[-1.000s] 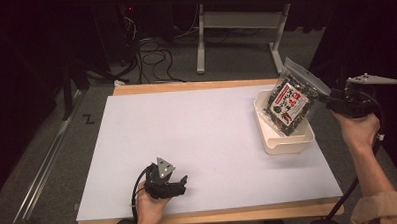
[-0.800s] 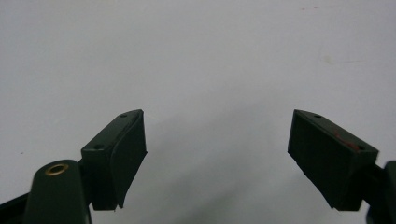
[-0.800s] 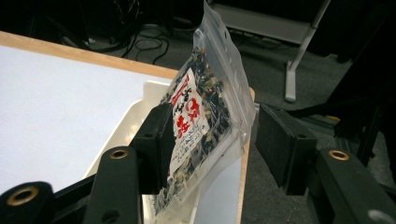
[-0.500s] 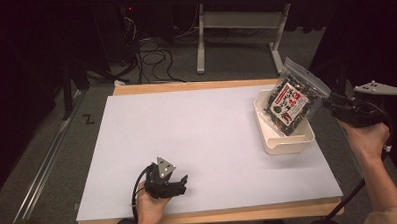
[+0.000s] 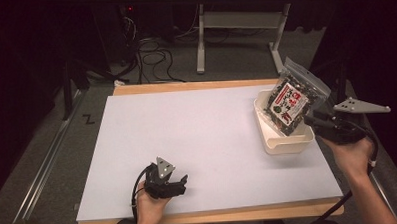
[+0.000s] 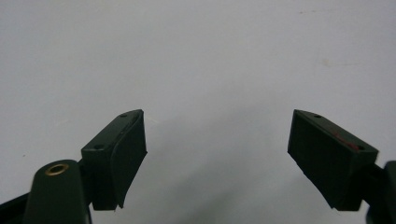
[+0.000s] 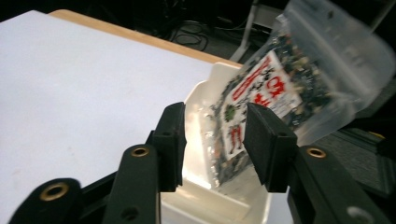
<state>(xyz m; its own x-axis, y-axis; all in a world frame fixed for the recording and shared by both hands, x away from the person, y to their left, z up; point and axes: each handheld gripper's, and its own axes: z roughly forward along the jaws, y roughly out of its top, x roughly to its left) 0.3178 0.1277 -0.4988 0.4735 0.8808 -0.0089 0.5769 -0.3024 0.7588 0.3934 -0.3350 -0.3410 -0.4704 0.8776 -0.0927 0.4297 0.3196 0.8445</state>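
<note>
A clear bag of dark snack with a red and white label (image 5: 293,101) stands tilted in a white bin (image 5: 282,144) at the table's right side. My right gripper (image 5: 314,120) hangs just right of the bin, pointing at the bag's lower corner. In the right gripper view its jaws (image 7: 215,112) stand apart and have just been opening; the bag (image 7: 280,88) shows past the gap, and the pads do not press on it. My left gripper (image 5: 181,182) rests on the white table near the front edge, open (image 6: 217,121), with nothing between its jaws.
The white tabletop (image 5: 212,131) has a wooden rim. Beyond the far edge are a table frame (image 5: 204,37) and cables on the floor (image 5: 149,53). A metal rail (image 5: 43,162) runs along the floor at the left.
My right hand has moved to the right and a little down, away from the bag, which stays leaning in the bin. The left hand has kept still.
</note>
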